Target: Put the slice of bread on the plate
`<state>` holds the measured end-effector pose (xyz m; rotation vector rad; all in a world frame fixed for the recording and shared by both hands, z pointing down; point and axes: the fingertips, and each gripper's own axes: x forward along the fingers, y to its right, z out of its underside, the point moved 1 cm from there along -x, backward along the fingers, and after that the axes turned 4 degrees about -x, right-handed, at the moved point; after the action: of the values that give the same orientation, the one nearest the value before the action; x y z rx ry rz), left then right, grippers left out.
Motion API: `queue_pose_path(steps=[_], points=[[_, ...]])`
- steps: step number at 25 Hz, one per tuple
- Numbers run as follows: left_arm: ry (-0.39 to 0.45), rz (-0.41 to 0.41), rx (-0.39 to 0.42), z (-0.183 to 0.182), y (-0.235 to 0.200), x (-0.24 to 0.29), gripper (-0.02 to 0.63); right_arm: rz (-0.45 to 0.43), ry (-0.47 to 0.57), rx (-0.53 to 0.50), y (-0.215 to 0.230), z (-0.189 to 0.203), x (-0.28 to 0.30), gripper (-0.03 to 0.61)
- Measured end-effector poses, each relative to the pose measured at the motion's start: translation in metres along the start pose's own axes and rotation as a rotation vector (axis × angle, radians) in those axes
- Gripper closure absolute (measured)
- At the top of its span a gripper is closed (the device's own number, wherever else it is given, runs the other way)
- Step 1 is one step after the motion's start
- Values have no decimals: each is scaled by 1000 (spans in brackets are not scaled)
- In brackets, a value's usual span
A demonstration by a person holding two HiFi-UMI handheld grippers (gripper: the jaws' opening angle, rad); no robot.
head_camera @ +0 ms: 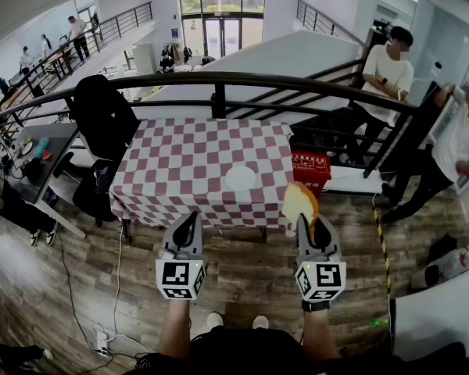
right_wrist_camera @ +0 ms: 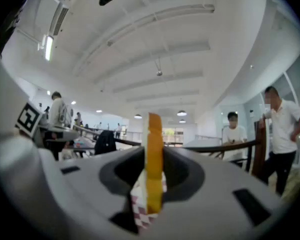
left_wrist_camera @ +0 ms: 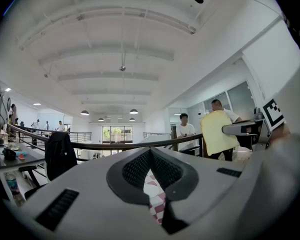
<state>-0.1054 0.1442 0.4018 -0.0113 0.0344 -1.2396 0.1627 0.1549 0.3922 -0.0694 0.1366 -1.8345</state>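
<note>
The slice of bread (head_camera: 299, 201) stands on edge, pale with an orange-brown crust, clamped in my right gripper (head_camera: 307, 222) just off the table's near right corner. In the right gripper view the bread slice (right_wrist_camera: 154, 149) fills the gap between the jaws. In the left gripper view the same slice (left_wrist_camera: 219, 132) hangs at the right. The white plate (head_camera: 241, 178) lies on the red-and-white checked tablecloth (head_camera: 180, 170), to the left of the bread and beyond it. My left gripper (head_camera: 191, 220) hovers level before the table's front edge, its jaws together with nothing between them.
A dark railing (head_camera: 219, 80) runs behind the table. A black jacket (head_camera: 102, 116) hangs over a chair at the left, beside a desk (head_camera: 39, 151). A red box (head_camera: 309, 169) sits by the table's right side. Two people (head_camera: 387, 76) stand at the right. A cable and power strip (head_camera: 103, 341) lie on the wooden floor.
</note>
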Motion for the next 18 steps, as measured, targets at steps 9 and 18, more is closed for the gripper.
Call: queue_pose_path(steps=[9, 18], points=[[5, 15, -12, 1, -23, -5, 597, 7, -12, -12, -27, -3, 2, 468], [15, 53, -23, 0, -51, -13, 597, 45, -12, 5, -57, -9, 9, 468]])
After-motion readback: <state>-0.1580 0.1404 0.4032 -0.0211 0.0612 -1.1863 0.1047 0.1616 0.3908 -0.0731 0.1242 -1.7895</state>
